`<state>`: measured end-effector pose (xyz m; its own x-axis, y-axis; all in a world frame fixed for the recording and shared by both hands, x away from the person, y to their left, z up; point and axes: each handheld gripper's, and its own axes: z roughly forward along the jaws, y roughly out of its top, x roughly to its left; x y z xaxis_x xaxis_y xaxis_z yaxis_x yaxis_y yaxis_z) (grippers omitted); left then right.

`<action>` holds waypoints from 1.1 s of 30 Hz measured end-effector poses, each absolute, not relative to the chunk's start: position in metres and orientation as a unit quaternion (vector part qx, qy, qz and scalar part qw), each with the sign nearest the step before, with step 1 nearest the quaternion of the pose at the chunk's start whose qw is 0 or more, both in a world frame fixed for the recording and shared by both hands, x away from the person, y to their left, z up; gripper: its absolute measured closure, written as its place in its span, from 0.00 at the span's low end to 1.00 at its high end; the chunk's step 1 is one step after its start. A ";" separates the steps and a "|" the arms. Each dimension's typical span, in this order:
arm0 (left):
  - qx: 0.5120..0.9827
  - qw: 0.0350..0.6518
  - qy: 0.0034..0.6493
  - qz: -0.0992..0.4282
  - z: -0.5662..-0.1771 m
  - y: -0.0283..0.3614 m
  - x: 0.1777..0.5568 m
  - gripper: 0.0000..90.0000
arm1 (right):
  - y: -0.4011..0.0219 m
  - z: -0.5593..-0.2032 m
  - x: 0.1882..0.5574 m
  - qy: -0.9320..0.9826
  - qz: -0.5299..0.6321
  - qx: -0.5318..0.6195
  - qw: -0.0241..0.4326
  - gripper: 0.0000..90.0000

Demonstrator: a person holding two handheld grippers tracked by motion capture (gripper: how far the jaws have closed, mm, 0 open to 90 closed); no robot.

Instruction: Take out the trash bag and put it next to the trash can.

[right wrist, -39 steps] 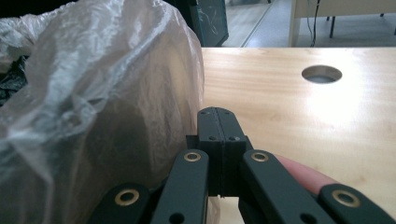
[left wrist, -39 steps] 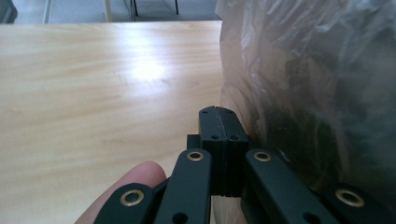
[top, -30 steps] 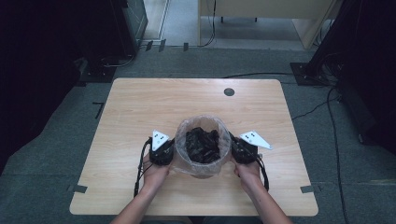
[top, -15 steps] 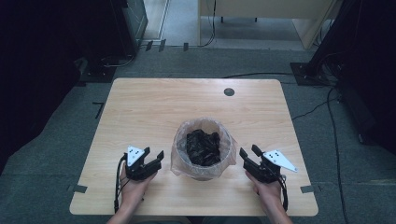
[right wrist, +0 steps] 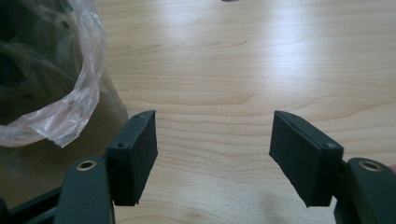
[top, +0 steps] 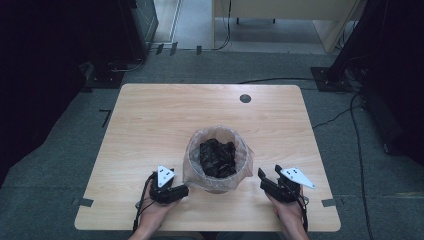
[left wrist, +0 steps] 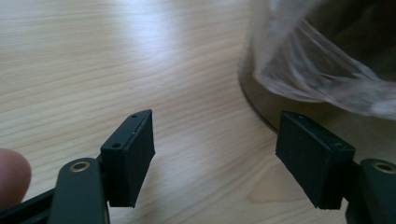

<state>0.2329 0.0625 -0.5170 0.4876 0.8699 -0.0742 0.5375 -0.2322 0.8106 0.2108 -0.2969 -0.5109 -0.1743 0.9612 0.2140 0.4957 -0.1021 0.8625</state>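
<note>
Left gripper [top: 182, 190] sits low near the front edge of the table [top: 150, 120], just left of the bin [top: 218, 159]. Its jaws have just been opening & now stand wide apart w/ nothing between them, only bare wood. In the left gripper view [left wrist: 215, 154] the bin wall and the clear bag [left wrist: 322, 60] show at the right, close to the right jaw but not touching it. A fingertip [left wrist: 11, 175] pokes in at the bottom left corner.

Right gripper [top: 262, 181] rests on the other side, just right of the bin. Its jaws have also just been opening & are wide apart w/ nothing in them. In the right gripper view [right wrist: 212, 149] the bag's loose edge [right wrist: 70, 116] hangs over the bin rim at the left, near the left jaw but apart from it.

Bin stands upright on the table, a bit in front of the middle, between the 2 grippers. The clear bag lines it & folds over the rim. Dark crumpled stuff [top: 218, 156] lies inside. A small round hole [top: 245, 98] sits in the table near the far edge. Each gripper has a hand [top: 155, 212] holding it from the bottom of the high view.
</note>
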 end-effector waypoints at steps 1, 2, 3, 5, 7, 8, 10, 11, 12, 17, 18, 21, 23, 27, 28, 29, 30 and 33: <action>0.760 0.411 0.461 0.203 -0.516 0.060 0.233 0.29 | -0.297 -0.511 0.212 0.616 0.453 0.592 0.254 0.36; 0.761 0.411 0.458 0.205 -0.516 0.057 0.232 0.29 | -0.297 -0.512 0.213 0.614 0.453 0.595 0.254 0.36; 0.763 0.411 0.454 0.206 -0.515 0.055 0.232 0.28 | -0.297 -0.513 0.213 0.613 0.451 0.597 0.254 0.36; 0.764 0.414 0.449 0.206 -0.513 0.055 0.233 0.29 | -0.296 -0.513 0.213 0.613 0.448 0.599 0.254 0.36; 0.760 0.424 0.449 0.202 -0.510 0.057 0.234 0.29 | -0.295 -0.513 0.213 0.614 0.449 0.599 0.250 0.36; 0.758 0.429 0.447 0.202 -0.509 0.058 0.234 0.30 | -0.294 -0.513 0.213 0.613 0.452 0.599 0.246 0.36; 0.755 0.437 0.443 0.206 -0.507 0.059 0.233 0.32 | -0.293 -0.513 0.212 0.612 0.455 0.600 0.242 0.36; 0.754 0.440 0.441 0.209 -0.505 0.059 0.233 0.34 | -0.292 -0.513 0.212 0.612 0.455 0.599 0.243 0.36; 0.752 0.444 0.439 0.212 -0.504 0.060 0.232 0.34 | -0.290 -0.513 0.212 0.614 0.455 0.599 0.242 0.36; 0.732 0.471 0.436 0.230 -0.494 0.061 0.229 0.39 | -0.285 -0.513 0.209 0.624 0.449 0.590 0.248 0.36; 0.727 0.477 0.435 0.234 -0.492 0.061 0.228 0.41 | -0.284 -0.512 0.208 0.626 0.450 0.587 0.248 0.36; 0.718 0.492 0.429 0.242 -0.487 0.060 0.225 0.49 | -0.279 -0.510 0.206 0.633 0.451 0.577 0.252 0.36; 0.712 0.502 0.425 0.244 -0.484 0.060 0.223 0.54 | -0.274 -0.509 0.205 0.638 0.455 0.568 0.252 0.36; 0.707 0.517 0.416 0.244 -0.480 0.059 0.220 0.65 | -0.263 -0.506 0.201 0.653 0.456 0.548 0.256 0.36; 0.706 0.519 0.416 0.243 -0.479 0.059 0.219 0.68 | -0.260 -0.505 0.200 0.656 0.455 0.544 0.258 0.36; 0.707 0.520 0.413 0.243 -0.479 0.058 0.219 0.71 | -0.258 -0.505 0.199 0.657 0.453 0.543 0.260 0.36; 0.706 0.522 0.413 0.241 -0.478 0.057 0.219 0.75 | -0.257 -0.505 0.198 0.659 0.451 0.544 0.258 0.36; 0.705 0.532 0.412 0.222 -0.477 0.058 0.219 0.84 | -0.256 -0.508 0.196 0.660 0.441 0.553 0.252 0.36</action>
<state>0.2194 0.0585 -0.4769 0.5618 0.8177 -0.1256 0.3450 -0.0936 0.9339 0.1960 -0.2559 -0.5081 -0.2600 0.9531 0.1550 0.5078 -0.0016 0.8615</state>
